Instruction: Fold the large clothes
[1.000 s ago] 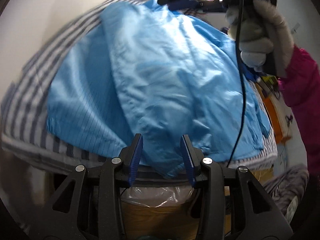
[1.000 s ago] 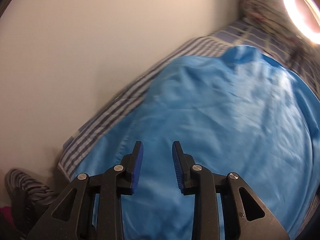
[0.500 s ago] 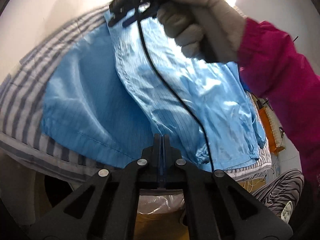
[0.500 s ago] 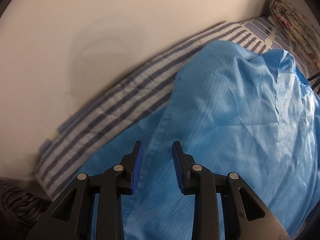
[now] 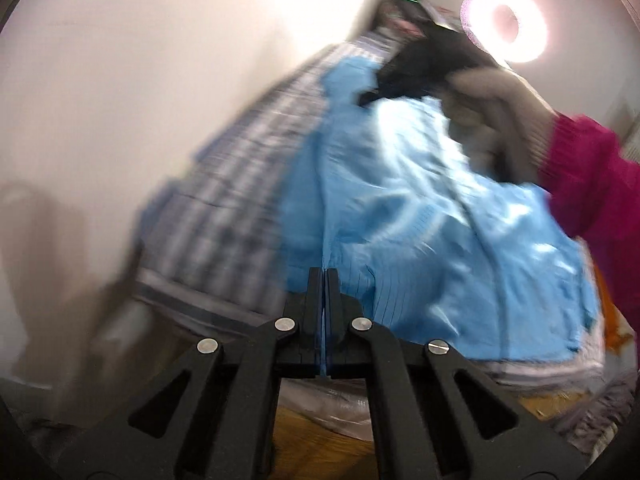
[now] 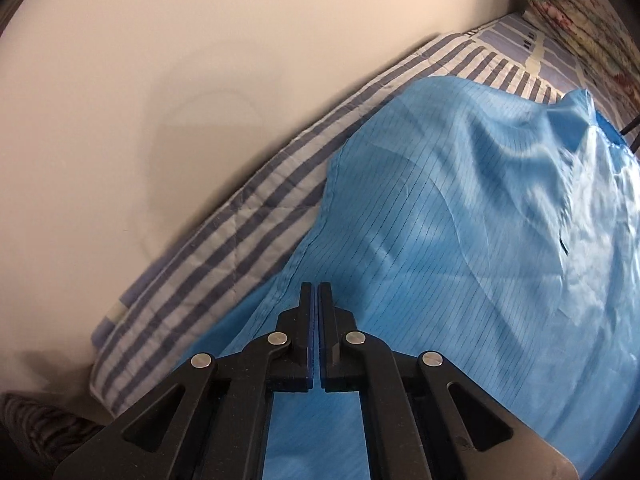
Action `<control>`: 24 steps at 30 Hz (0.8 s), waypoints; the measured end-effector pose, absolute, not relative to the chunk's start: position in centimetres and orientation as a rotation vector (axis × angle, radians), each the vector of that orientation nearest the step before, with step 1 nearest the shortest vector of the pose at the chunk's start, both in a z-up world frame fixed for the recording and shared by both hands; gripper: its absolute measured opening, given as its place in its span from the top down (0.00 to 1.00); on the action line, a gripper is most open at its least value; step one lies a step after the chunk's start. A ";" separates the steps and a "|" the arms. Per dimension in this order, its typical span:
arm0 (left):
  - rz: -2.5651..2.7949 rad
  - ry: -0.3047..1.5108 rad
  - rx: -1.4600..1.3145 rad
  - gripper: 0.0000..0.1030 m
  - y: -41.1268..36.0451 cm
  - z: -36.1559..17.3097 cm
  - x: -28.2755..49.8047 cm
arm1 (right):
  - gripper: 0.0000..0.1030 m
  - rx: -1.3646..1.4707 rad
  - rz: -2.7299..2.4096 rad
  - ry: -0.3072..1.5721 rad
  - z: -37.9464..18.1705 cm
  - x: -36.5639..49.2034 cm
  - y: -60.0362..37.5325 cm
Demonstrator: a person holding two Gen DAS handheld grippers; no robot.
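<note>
My left gripper [image 5: 324,276]: jaws pressed flat together, blue pads meeting; a fold of the blue garment's near hem runs straight up out of the tips, so I read it as pinched there, though the left wrist picture is smeared.
My right gripper [image 6: 314,290]: jaws drawn in to a thin slit, just closed within the last moment; the tips sit on the cloth near its left edge. I cannot tell whether any fabric is caught between the pads.
Blue garment [image 6: 460,240]: light blue, thin dark pinstripes, spread over the bed and filling most of the right wrist view; creased and glossy toward the right, with a raised point of cloth at the far end.
Striped sheet [image 6: 224,236]: blue and white bands, lying bare between the garment's left edge and the wall.
Wall [image 6: 180,60]: plain and pale, running along the bed's far-left side.
Gloved hand [image 5: 492,120]: grey glove and magenta sleeve [image 5: 592,172], holding the black body of my right gripper above the far part of the garment, seen from the left wrist.
Rolled floral bedding [image 6: 576,12]: at the far right corner of the bed.
Ring light [image 5: 505,24]: glowing, farthest back.
</note>
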State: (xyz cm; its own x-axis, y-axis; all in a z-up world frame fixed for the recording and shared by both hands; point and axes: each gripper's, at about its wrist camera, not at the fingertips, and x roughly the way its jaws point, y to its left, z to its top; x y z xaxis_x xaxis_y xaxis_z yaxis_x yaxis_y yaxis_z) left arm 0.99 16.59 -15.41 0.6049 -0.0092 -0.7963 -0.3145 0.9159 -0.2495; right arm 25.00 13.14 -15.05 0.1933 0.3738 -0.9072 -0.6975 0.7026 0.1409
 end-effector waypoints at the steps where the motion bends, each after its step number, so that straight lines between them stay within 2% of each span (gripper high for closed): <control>1: 0.211 0.919 -0.374 1.00 17.0 -15.6 1.2 | 1.00 -0.320 0.779 1.151 -15.1 24.9 13.1; 5: 0.197 0.956 -0.372 1.00 16.9 -16.2 1.5 | 0.99 -0.315 0.797 1.133 -15.0 24.4 12.0; 8: 0.170 0.970 -0.308 1.00 15.6 -16.4 1.5 | 0.92 -0.287 0.791 1.122 -14.7 24.3 9.5; 12: 0.178 0.975 -0.260 1.00 14.8 -16.7 1.6 | 0.92 -0.346 0.697 1.141 -16.3 24.8 6.8; 17: 0.186 0.924 -0.298 1.00 15.3 -15.0 1.3 | 0.92 -0.292 0.686 1.150 -16.3 25.2 4.6; 18: 0.176 0.917 -0.323 0.97 15.7 -14.7 1.3 | 0.92 -0.287 0.684 1.149 -16.3 25.2 4.3; 20: 0.174 0.916 -0.350 0.72 16.2 -14.7 1.7 | 0.91 -0.293 0.674 1.165 -16.9 25.3 4.1; 21: 0.166 0.920 -0.365 0.48 16.5 -14.7 2.0 | 0.91 -0.303 0.668 1.176 -17.4 25.4 4.0; 22: 0.143 0.931 -0.394 0.42 16.9 -14.9 2.6 | 0.91 -0.313 0.660 1.185 -17.8 25.4 4.0; 24: 0.138 0.959 -0.423 0.42 17.5 -15.5 4.0 | 0.91 -0.308 0.655 1.177 -17.9 25.0 3.8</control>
